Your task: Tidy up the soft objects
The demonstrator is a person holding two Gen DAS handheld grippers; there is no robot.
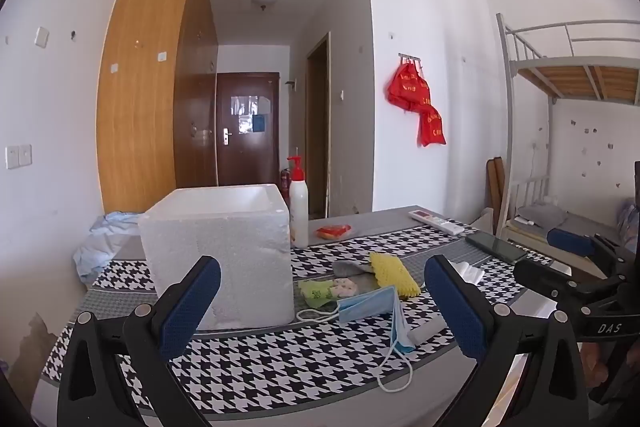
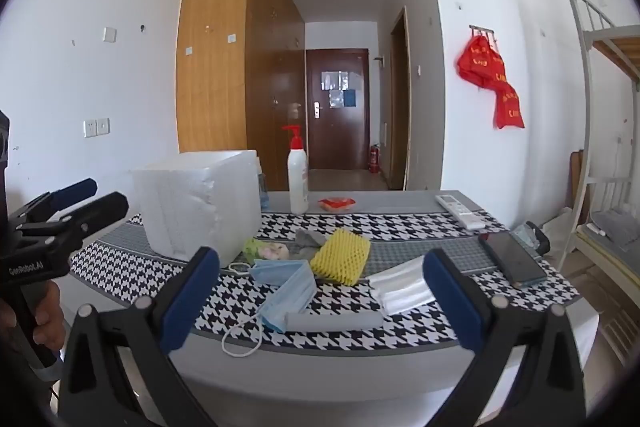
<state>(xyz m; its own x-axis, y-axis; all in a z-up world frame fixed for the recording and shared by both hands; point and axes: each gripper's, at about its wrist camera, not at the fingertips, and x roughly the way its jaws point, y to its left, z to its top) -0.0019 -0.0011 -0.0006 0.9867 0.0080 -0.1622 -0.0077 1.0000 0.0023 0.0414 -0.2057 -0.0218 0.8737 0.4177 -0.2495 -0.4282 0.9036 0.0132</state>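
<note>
On the houndstooth tablecloth seen from the left wrist camera, the soft things lie in a loose heap just right of the white foam box: a yellow foam mesh sleeve, a grey cloth behind it, a green patterned piece, and a blue face mask whose ear loop trails toward the table's near edge. The left gripper hangs above the near edge with its blue-padded fingers spread wide and nothing between them; the mask sits ahead, slightly right of the midline, and the box fills the space before the left finger. From the right wrist camera, the right gripper is likewise wide open and empty, aimed a little downward. Here the blue face mask lies almost dead centre between the fingers, its long axis slanting from far left to near right, with a grey foam strip touching its near end, a white folded mask to the right and the yellow foam mesh sleeve just beyond. The foam box stands well to the left. The right hand looks the better placed for the mask; the left sits nearer the box.
</note>
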